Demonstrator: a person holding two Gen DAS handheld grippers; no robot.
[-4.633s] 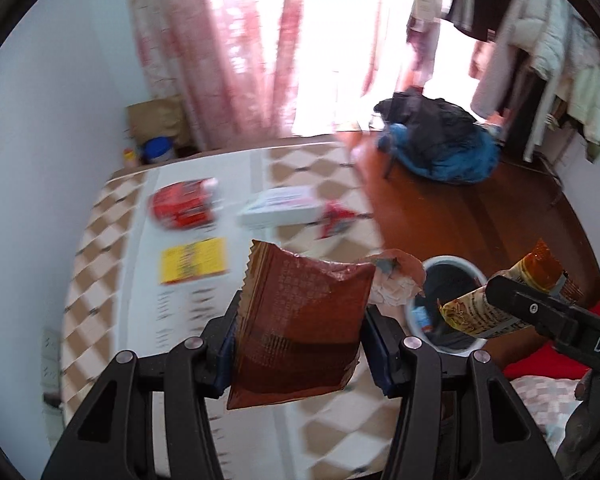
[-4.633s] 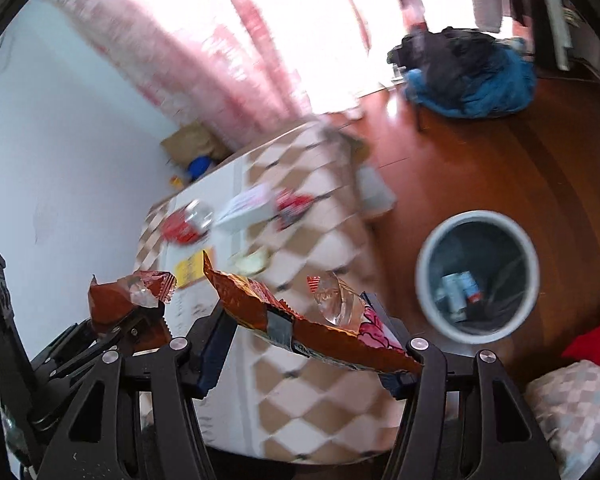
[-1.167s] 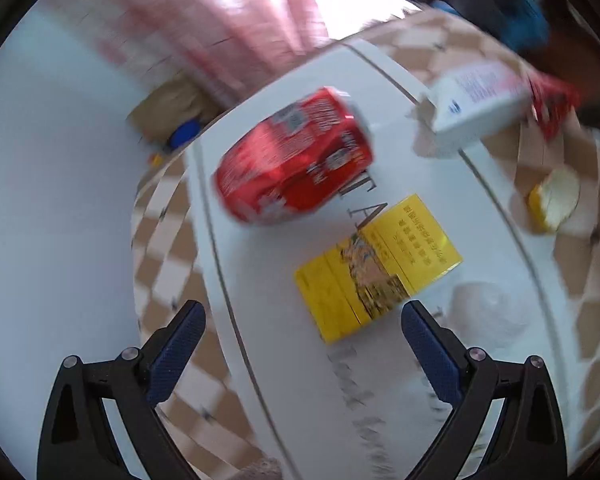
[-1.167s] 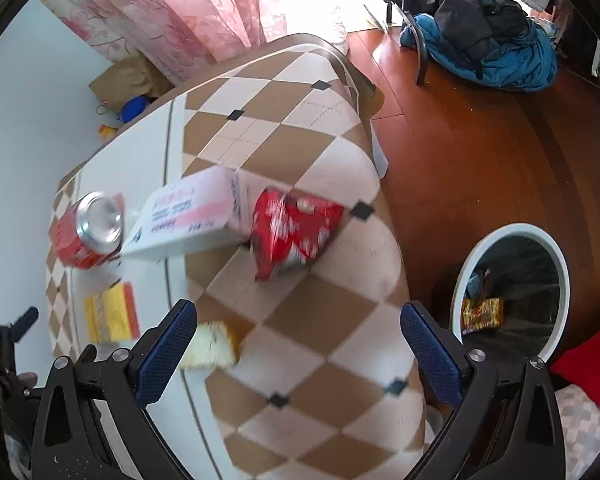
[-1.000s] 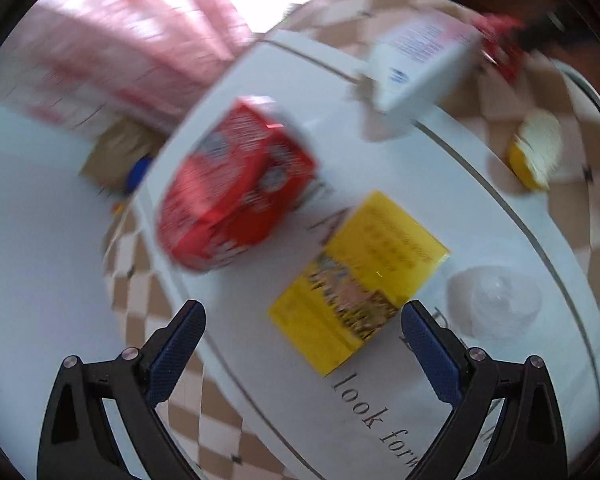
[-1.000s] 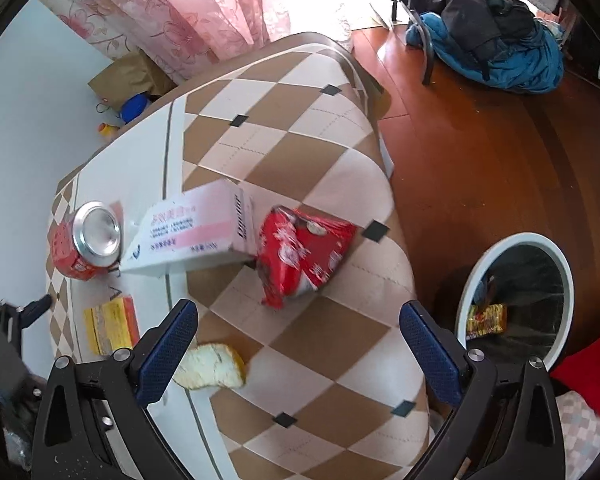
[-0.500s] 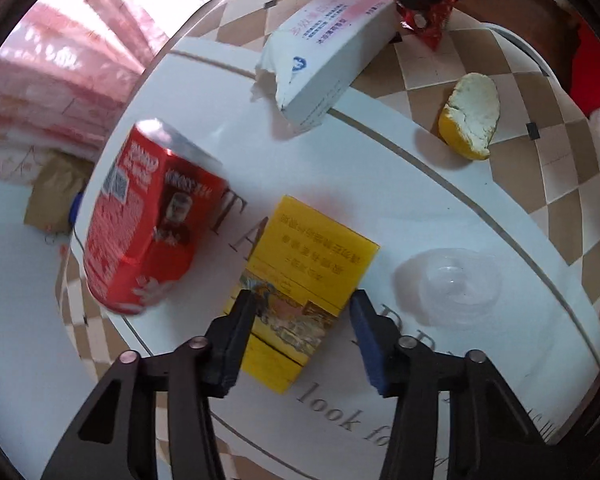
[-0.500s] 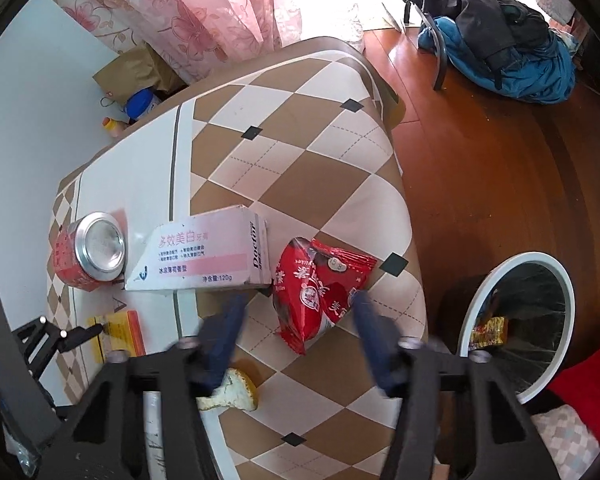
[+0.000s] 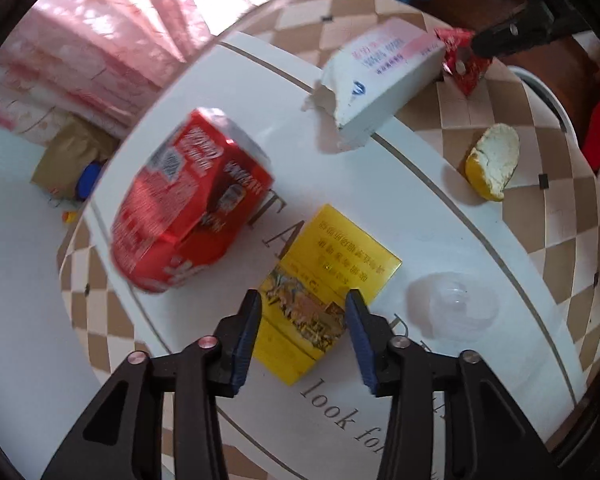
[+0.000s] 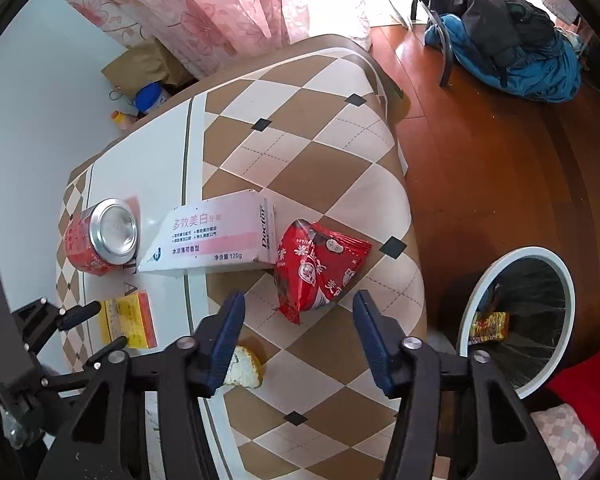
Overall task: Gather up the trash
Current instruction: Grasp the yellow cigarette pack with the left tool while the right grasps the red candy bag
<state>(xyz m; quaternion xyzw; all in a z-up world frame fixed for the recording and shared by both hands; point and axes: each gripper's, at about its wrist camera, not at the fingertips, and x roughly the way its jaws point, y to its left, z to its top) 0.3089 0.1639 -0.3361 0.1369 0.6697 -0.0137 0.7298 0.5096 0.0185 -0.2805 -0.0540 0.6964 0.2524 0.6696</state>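
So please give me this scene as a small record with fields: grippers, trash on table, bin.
left gripper: closed around yellow box, which lies on the table
right gripper: open, just short of red snack bag
also on table: red can, toothpaste box, peel, clear cup
bin: on floor, holds wrappers

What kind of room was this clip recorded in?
Most likely a lived-in room of a home, perhaps a bedroom or living room: pink floral curtains at a bright window, a wooden floor with a heap of clothes and bags, and a cloth-covered table strewn with trash.
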